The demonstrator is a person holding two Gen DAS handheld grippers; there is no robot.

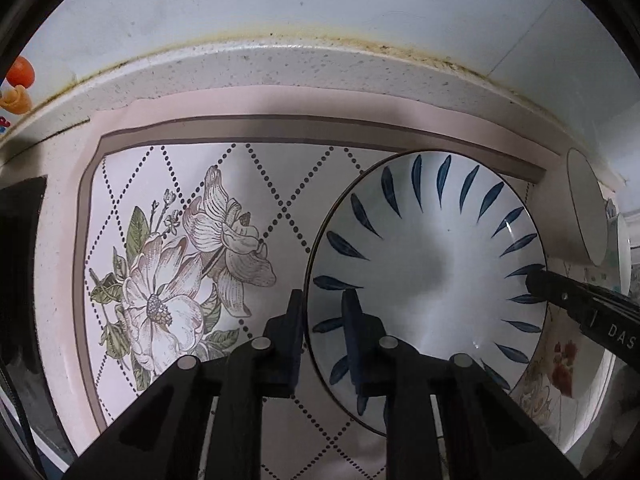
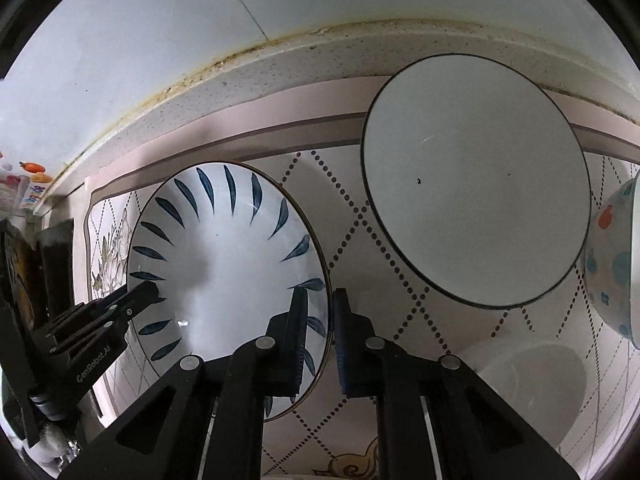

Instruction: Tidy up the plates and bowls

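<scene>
On floral-print mat (image 1: 172, 264): 2 black grippers, left (image 1: 324, 320) and right (image 2: 320, 320), each clamped on opposite rims of blue-leaf-patterned white ceramic plate (image 1: 432, 248).

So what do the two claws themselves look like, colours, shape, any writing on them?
Both are matte black plastic. The left claw and right claw each end in two flat, upright finger plates on angular linkage arms with round silver pins at the joints. Seen from the other camera, the right one bears white letters "DAS", the left one "GenRobot.AI". No sleeves or cables show.
</scene>
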